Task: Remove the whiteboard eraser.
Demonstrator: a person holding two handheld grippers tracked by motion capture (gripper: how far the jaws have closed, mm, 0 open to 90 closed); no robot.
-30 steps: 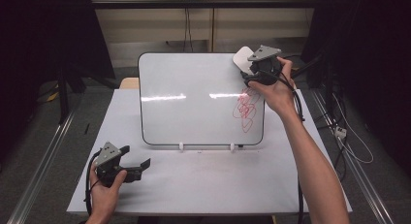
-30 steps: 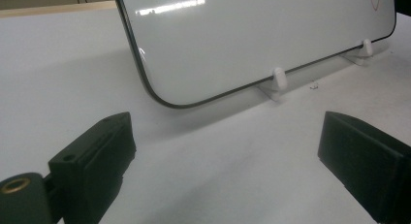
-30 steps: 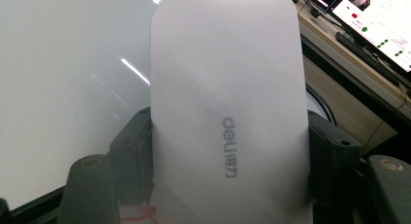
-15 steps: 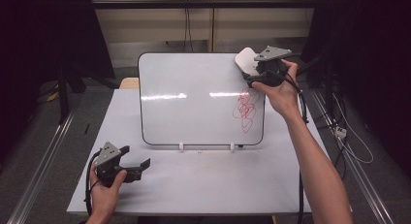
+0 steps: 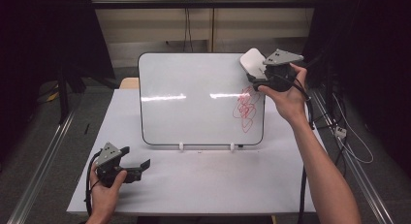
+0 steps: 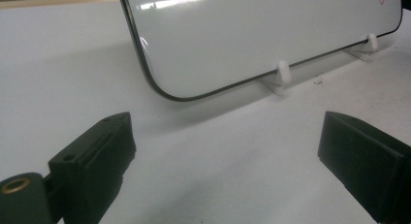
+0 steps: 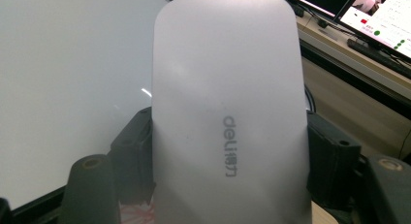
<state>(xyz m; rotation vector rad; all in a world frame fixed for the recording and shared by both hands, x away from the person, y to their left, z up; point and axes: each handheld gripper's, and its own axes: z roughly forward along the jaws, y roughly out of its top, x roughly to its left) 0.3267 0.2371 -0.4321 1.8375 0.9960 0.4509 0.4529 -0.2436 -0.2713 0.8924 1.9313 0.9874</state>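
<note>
Gripping a white eraser [image 5: 252, 62] between its two black jaws, the right gripper [image 5: 259, 77] was held at the far right corner of the whiteboard [image 5: 194, 78]. In the right gripper view the eraser [image 7: 228, 112] was seen clamped on both sides, its grey printed brand mark running lengthwise down its back, and the jaws were closed tight against its flanks. The eraser's head was raised above the board's top right edge, just above a red scribble [image 5: 246, 109] that was drawn on the right part of the board. Whether the eraser touched the board could not be told.

The left gripper [image 5: 138, 164] was held low at the near left of the table [image 5: 203, 190], well apart from the board. Its jaws were seen spread wide in the left gripper view, with nothing between them but bare white tabletop.

The whiteboard was stood tilted back on two small white clips [image 5: 181, 146], which were set at its near edge. Strip lights were reflected across its glossy face. The table was covered in white. A dark room was seen around it, with a pale wall at the far side, metal rails on the floor to left and right, and loose cables [image 5: 349, 136] lying at the right.
</note>
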